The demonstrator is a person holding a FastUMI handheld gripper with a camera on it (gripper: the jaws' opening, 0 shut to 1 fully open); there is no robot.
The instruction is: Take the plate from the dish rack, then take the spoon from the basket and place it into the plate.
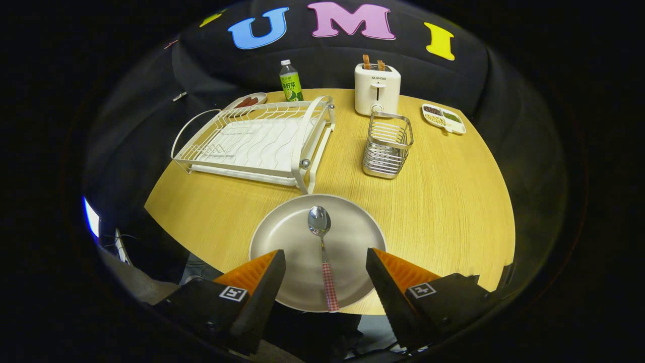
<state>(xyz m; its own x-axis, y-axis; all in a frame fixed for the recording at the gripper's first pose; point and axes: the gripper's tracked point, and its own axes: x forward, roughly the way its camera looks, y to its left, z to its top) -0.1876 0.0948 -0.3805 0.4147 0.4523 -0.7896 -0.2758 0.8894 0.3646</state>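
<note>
Spoon (pixel 322 252) lies lengthwise in plate (pixel 317 250), bowl pointing ahead, apparently clear of spread jaws.

Your camera rides on the gripper (pixel 325 262), looking forward and down along its spread fingers (pixel 262 282) from the near edge of the round light-wood bench (pixel 443 201). The round grey plate (pixel 297 237) lies close, the white wire dish rack (pixel 257 138) farther at 11 o'clock.

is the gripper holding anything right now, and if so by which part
Nothing is held. The gripper is open, its fingers spread to either side of the spoon, which lies loose in the plate with no finger touching it.
</note>
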